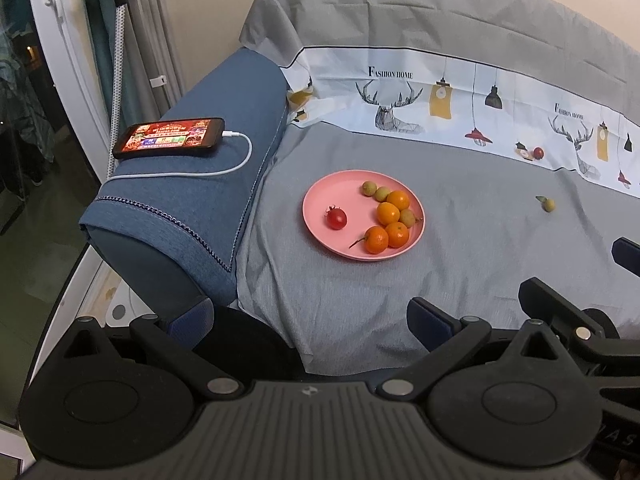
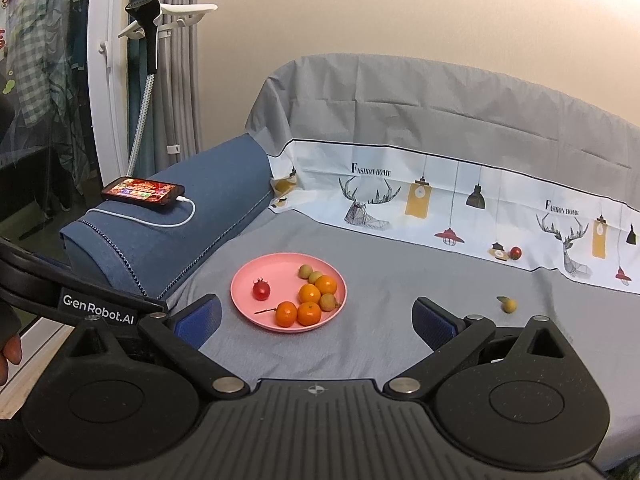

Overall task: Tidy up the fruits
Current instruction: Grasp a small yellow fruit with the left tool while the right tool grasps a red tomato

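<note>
A pink plate (image 1: 320,200) (image 2: 276,272) lies on the grey sofa cover. On it are a red tomato (image 1: 336,218) (image 2: 261,290), several oranges (image 1: 388,213) (image 2: 309,293) and three small greenish fruits (image 1: 384,193) (image 2: 305,271). Another small yellow-green fruit (image 1: 548,204) (image 2: 509,305) lies loose on the cover, to the right of the plate. A red fruit (image 1: 538,153) (image 2: 515,253) rests farther back against the printed cloth. My left gripper (image 1: 314,318) hovers open and empty, short of the plate. My right gripper (image 2: 318,322) is also open and empty, just in front of the plate.
A lit phone (image 1: 168,138) (image 2: 143,191) with a white cable lies on the blue armrest (image 1: 200,216) (image 2: 224,184) left of the plate. The grey-covered backrest rises behind. A garment steamer pole (image 2: 148,60) and curtains stand at the far left. Part of a hand shows at the left edge of the right wrist view.
</note>
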A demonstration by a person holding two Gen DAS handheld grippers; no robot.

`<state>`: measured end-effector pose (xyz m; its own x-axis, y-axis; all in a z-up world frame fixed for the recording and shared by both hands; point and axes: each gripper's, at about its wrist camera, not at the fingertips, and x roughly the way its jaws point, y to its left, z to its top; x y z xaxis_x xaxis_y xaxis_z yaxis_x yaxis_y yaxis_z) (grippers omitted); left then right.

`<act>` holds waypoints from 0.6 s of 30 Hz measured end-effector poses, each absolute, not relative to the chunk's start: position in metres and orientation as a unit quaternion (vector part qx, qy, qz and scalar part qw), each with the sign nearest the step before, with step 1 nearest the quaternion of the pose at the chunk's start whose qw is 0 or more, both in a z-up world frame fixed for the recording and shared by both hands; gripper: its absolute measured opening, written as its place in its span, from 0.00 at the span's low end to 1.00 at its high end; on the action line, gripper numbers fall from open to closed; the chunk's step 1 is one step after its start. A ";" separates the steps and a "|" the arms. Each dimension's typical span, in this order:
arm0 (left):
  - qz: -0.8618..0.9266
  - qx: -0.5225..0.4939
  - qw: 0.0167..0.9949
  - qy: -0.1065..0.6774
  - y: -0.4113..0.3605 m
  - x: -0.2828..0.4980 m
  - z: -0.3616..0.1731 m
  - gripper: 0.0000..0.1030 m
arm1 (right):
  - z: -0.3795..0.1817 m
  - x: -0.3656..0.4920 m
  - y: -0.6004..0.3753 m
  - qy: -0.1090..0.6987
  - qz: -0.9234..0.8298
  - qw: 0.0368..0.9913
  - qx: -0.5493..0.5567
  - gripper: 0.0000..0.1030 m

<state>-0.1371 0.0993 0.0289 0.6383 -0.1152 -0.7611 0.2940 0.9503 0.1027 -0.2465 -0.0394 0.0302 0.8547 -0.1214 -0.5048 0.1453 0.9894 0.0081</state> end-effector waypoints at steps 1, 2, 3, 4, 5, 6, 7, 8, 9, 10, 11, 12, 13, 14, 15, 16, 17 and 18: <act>-0.114 0.110 0.898 0.411 0.099 -0.137 0.028 1.00 | 0.030 -0.246 -0.040 0.262 -0.069 0.962 0.024 0.98; -0.114 0.111 0.897 0.413 0.098 -0.136 0.027 1.00 | 0.029 -0.245 -0.041 0.263 -0.069 0.962 0.026 0.98; -0.114 0.113 0.896 0.414 0.098 -0.135 0.027 1.00 | 0.028 -0.245 -0.041 0.263 -0.069 0.962 0.027 0.98; -0.115 0.115 0.895 0.415 0.097 -0.134 0.026 1.00 | 0.027 -0.244 -0.042 0.264 -0.069 0.962 0.028 0.99; -0.117 0.117 0.894 0.415 0.096 -0.134 0.025 1.00 | 0.027 -0.243 -0.044 0.265 -0.069 0.961 0.029 0.99; -0.119 0.119 0.894 0.416 0.094 -0.133 0.025 1.00 | 0.026 -0.243 -0.046 0.265 -0.071 0.961 0.031 0.99; -0.122 0.121 0.892 0.417 0.093 -0.133 0.024 1.00 | 0.026 -0.242 -0.049 0.265 -0.076 0.961 0.035 0.99; -0.125 0.124 0.891 0.418 0.091 -0.132 0.023 1.00 | 0.025 -0.241 -0.053 0.265 -0.080 0.960 0.039 0.99; -0.127 0.127 0.890 0.418 0.089 -0.130 0.022 1.00 | 0.023 -0.240 -0.058 0.266 -0.086 0.959 0.044 0.99; -0.129 0.132 0.889 0.419 0.086 -0.129 0.021 1.00 | 0.022 -0.239 -0.063 0.266 -0.093 0.958 0.049 0.99; -0.130 0.136 0.888 0.419 0.084 -0.127 0.020 1.00 | 0.019 -0.238 -0.070 0.267 -0.103 0.957 0.054 0.99; -0.131 0.140 0.887 0.420 0.082 -0.126 0.019 1.00 | 0.016 -0.237 -0.077 0.268 -0.111 0.955 0.058 0.99; -0.131 0.145 0.886 0.421 0.078 -0.123 0.018 1.00 | 0.012 -0.235 -0.085 0.271 -0.123 0.953 0.062 0.99; -0.132 0.149 0.884 0.423 0.075 -0.120 0.016 1.00 | 0.008 -0.233 -0.095 0.274 -0.135 0.950 0.066 0.99; -0.132 0.153 0.882 0.425 0.071 -0.117 0.015 1.00 | 0.003 -0.231 -0.104 0.278 -0.146 0.947 0.069 0.99; -0.131 0.159 0.880 0.428 0.067 -0.114 0.014 1.00 | -0.003 -0.228 -0.114 0.281 -0.157 0.944 0.074 0.99; -0.131 0.163 0.878 0.431 0.063 -0.110 0.012 1.00 | -0.010 -0.225 -0.125 0.285 -0.169 0.940 0.079 0.99; -0.129 0.167 0.876 0.433 0.059 -0.106 0.011 1.00 | -0.017 -0.221 -0.137 0.290 -0.181 0.936 0.084 0.99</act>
